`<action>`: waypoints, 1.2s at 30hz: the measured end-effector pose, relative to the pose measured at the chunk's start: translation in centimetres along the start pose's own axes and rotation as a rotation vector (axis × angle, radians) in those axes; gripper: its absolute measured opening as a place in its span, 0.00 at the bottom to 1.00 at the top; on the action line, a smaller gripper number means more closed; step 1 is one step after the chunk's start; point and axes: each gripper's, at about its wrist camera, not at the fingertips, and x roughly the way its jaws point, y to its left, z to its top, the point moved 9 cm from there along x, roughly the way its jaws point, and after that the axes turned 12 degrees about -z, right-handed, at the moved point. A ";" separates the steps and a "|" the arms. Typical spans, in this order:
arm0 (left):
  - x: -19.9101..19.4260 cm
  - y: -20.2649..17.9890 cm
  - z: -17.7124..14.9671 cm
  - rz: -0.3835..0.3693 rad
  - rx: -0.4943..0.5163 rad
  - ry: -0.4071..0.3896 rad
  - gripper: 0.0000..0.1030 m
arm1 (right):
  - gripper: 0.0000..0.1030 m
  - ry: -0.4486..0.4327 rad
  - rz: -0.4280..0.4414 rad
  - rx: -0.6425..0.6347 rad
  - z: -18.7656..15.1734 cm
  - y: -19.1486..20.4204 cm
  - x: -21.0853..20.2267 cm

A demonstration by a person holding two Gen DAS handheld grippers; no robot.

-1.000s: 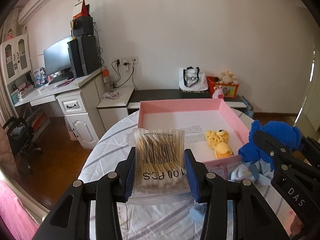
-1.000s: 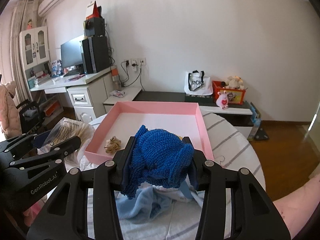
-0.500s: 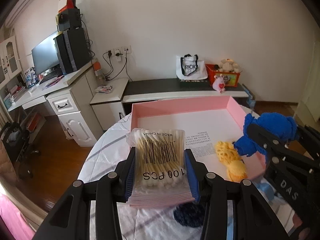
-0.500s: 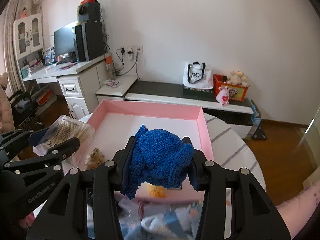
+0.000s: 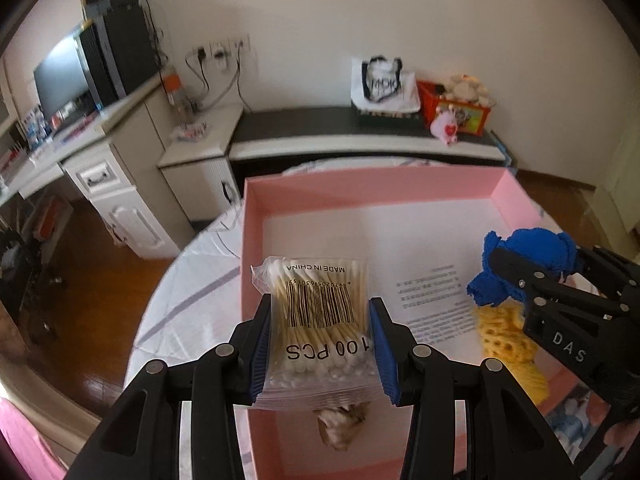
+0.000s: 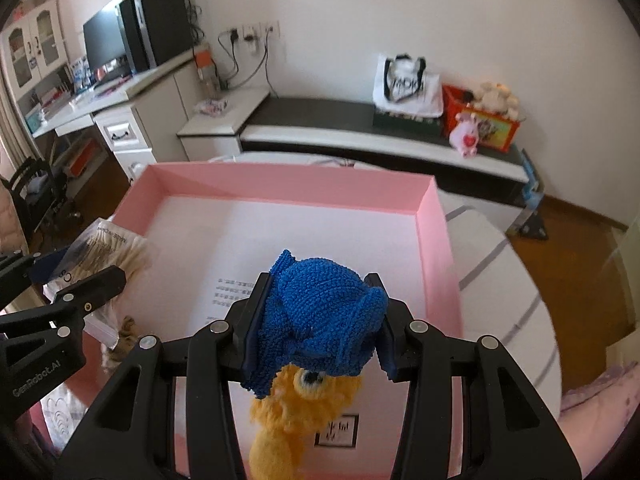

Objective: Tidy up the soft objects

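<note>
**Readable print**

The swab bag reads "MADE IN CHINA" above its barcode and "100 PCS" below it. The right gripper carries "DAS" on its side. The left gripper carries "GenRobot.AI". The box floor has printed lines, too small to read. The tote lettering is blurred.

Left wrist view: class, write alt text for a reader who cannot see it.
The left claw grips a clear bag of cotton swabs above a shallow pink box on a round table. At right, the right claw holds a blue knitted cloth over a yellow soft toy.
</note>
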 end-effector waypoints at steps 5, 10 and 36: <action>3.2 1.8 2.9 -0.002 -0.030 0.033 0.43 | 0.48 0.049 0.036 0.007 -0.2 0.0 1.8; 4.1 1.8 3.7 0.003 -0.018 0.036 0.54 | 0.72 0.008 0.023 0.009 0.3 -0.3 0.9; -3.7 -1.5 -6.9 0.024 -0.020 -0.069 0.81 | 0.84 -0.032 -0.011 0.067 -0.4 -2.3 -3.7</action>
